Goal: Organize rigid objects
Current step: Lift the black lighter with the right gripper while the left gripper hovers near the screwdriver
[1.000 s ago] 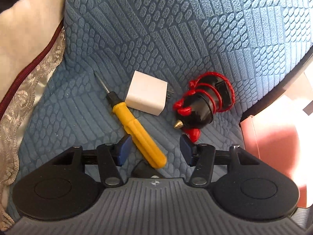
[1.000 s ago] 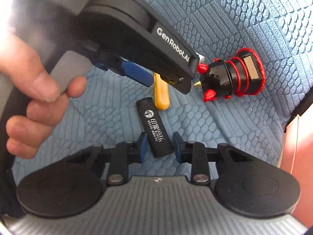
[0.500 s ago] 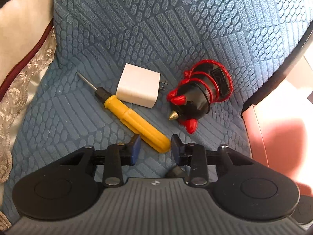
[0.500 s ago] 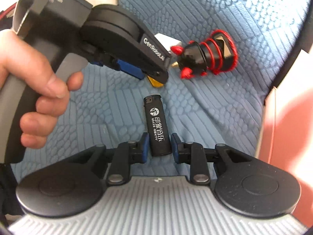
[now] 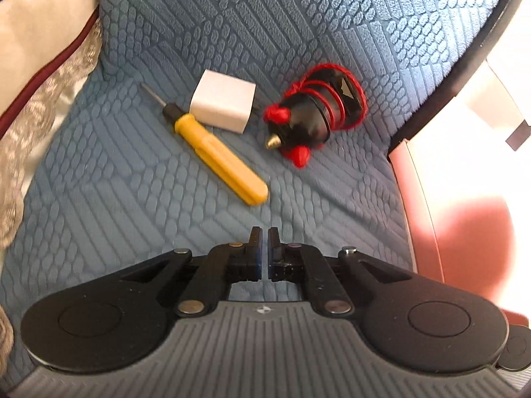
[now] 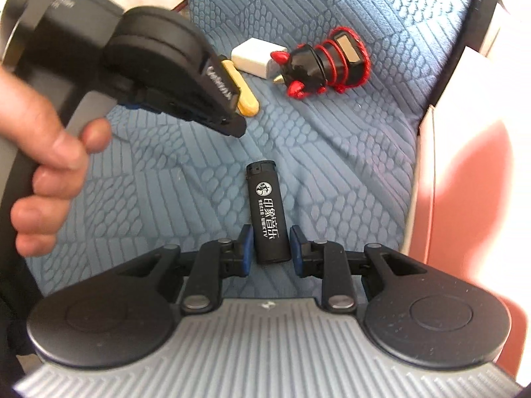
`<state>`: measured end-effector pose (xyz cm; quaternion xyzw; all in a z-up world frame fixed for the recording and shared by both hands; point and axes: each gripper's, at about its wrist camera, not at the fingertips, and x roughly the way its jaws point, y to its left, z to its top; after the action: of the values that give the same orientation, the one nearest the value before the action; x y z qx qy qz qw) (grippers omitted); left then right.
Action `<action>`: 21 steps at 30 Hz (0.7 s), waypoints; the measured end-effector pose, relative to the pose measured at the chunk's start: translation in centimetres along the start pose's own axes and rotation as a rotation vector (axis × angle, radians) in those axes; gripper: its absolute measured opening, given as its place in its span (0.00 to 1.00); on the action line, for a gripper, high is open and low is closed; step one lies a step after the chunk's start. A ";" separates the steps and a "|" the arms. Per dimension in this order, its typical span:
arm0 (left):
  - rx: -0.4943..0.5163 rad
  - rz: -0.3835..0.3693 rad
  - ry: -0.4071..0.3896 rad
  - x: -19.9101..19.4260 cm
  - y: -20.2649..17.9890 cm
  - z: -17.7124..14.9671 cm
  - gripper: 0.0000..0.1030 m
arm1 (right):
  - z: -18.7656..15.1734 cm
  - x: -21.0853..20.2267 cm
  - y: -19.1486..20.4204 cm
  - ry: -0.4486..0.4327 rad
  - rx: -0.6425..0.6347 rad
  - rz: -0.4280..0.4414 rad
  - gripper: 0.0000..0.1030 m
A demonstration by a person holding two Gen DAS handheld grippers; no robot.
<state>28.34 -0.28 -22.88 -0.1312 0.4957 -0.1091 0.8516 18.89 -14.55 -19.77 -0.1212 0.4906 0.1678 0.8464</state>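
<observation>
A yellow-handled screwdriver (image 5: 219, 159), a white charger cube (image 5: 223, 105) and a black toy with red coils (image 5: 315, 116) lie on the blue textured seat cushion (image 5: 332, 16). My left gripper (image 5: 264, 237) is shut and empty, pulled back from the screwdriver's handle end. In the right wrist view my right gripper (image 6: 268, 243) is shut on a black lighter (image 6: 267, 212) with white print, holding its lower end. There the left gripper's body (image 6: 159, 76) hovers at the upper left and partly hides the screwdriver (image 6: 244, 98). The charger (image 6: 257, 56) and toy (image 6: 322, 63) lie beyond.
A cream pillow with lace and maroon trim (image 5: 36, 76) borders the cushion on the left. The seat's dark edge (image 5: 464, 53) curves at the right, with a pink box (image 5: 441, 219) beside it. The person's hand (image 6: 49, 165) grips the left gripper's handle.
My left gripper has closed from open to shut and pulled back from the screwdriver. My right gripper has drawn back with the lighter still between its fingers.
</observation>
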 end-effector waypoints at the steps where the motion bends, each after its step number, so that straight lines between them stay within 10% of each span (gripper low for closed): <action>1: -0.004 0.003 -0.002 -0.1 0.0 -0.3 0.03 | -0.2 -0.1 0.1 -0.001 0.005 -0.003 0.26; 21: -0.163 -0.072 -0.005 -2.2 2.1 -0.8 0.05 | -1.9 -1.8 0.5 -0.006 0.082 0.026 0.27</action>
<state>26.74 2.35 -22.16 -0.2180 0.4957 -0.0989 0.8348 16.35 -15.04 -19.17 -0.0794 0.4960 0.1587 0.8500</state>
